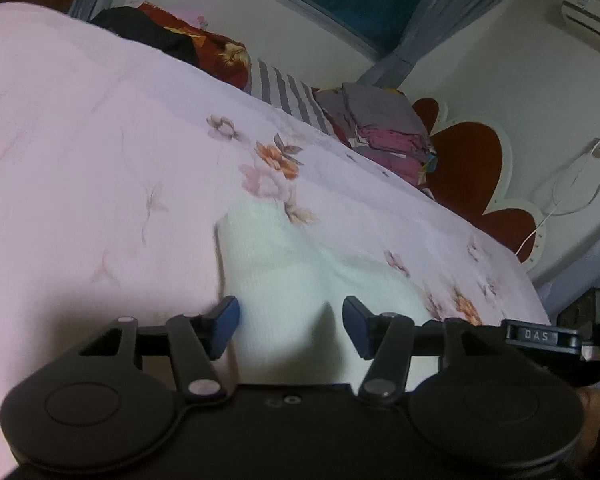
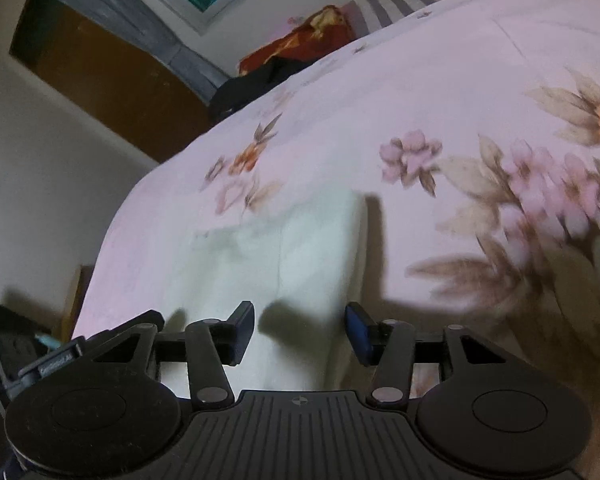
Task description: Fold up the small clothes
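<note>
1. Bed sheet (image 1: 100,140), pale pink with flower print, fills both views. A stack of folded clothes (image 1: 388,128) lies at its far edge near the headboard, well apart from the work.

2. White garment (image 1: 284,264), small and knitted-looking, lies on the sheet directly ahead of both tools. In the right wrist view the same white garment (image 2: 292,248) shows a raised fold edge on its right side, casting a shadow.

3. Left gripper (image 1: 291,326): jaws partly apart, the garment's near edge in the gap below them. Pads do not press on cloth; nothing held.

4. Right gripper (image 2: 300,330): same stance, jaws partly apart over the garment's near part, pads clear of the fabric, nothing held.

5. Risks, as judged:
   - Closing too deep could pinch the sheet together with the garment, dragging bedding into the fold.
   - Catching only the top layer would let the lower layer slide and skew the fold.
   - Uneven lift between the two hands would twist the soft cloth.
</note>
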Demonstrator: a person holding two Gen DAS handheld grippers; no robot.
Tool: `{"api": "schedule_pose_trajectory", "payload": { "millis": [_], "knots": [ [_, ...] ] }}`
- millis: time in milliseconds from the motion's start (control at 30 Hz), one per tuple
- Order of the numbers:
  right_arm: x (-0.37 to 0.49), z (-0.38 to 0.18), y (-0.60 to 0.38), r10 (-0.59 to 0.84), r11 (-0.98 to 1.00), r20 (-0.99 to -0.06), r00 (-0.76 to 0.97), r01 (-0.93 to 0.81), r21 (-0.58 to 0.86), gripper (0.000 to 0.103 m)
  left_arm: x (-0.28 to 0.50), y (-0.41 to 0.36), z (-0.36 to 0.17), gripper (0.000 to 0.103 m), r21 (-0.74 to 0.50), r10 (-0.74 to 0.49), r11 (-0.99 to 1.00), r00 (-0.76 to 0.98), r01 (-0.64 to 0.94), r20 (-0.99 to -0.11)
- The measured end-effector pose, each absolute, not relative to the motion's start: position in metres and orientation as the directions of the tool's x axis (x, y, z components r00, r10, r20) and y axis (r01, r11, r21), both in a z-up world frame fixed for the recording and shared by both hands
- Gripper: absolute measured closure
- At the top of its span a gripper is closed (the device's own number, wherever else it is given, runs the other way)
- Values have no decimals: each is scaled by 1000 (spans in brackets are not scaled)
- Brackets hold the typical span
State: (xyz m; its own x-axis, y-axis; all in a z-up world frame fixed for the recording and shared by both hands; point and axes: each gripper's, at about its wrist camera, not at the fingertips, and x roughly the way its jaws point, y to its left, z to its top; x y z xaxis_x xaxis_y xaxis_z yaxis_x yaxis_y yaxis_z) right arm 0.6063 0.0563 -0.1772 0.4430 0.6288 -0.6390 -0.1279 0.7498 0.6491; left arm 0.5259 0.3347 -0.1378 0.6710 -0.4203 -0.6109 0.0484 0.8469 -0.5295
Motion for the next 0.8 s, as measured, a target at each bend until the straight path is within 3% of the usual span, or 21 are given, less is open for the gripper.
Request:
{"api": "schedule_pose_trajectory", "payload": {
  "millis": [100, 133, 200, 300, 367, 467, 533, 600, 700, 800],
  "knots": [
    [629, -183, 70, 604, 776, -657, 450, -147, 613, 57, 543, 338, -146, 63, -546, -449, 834, 676, 82, -584],
    [634, -185, 72, 594, 787, -659, 462, -164, 594, 72, 547, 339, -149, 64, -558, -471, 823, 679, 108, -563],
    [640, -189, 77, 567, 812, -661, 492, -203, 547, 77, 549, 338, -153, 65, -559, -498, 814, 684, 157, -534],
    [634, -198, 85, 486, 872, -704, 518, -242, 425, 75, 558, 328, -164, 60, -446, -425, 884, 636, 139, -644],
    [635, -202, 88, 459, 888, -715, 527, -237, 395, 71, 560, 325, -161, 58, -423, -405, 896, 636, 134, -657],
    [632, -197, 104, 399, 917, -734, 550, -248, 313, 70, 547, 309, -139, 44, -246, -274, 959, 666, 138, -694],
    [620, -184, 111, 323, 944, -734, 597, -256, 208, 71, 527, 305, -126, 47, -184, -241, 970, 693, 157, -680],
    [604, -168, 116, 333, 938, -700, 631, -300, 176, 71, 504, 305, -112, 67, -168, -250, 968, 724, 186, -643],
    [569, -154, 138, 408, 883, -671, 619, -454, 118, 71, 477, 295, -102, 89, -178, -313, 950, 738, 258, -597],
    [547, -163, 157, 454, 819, -689, 565, -569, 72, 71, 469, 275, -112, 86, -188, -349, 935, 692, 299, -632]
  ]
}}
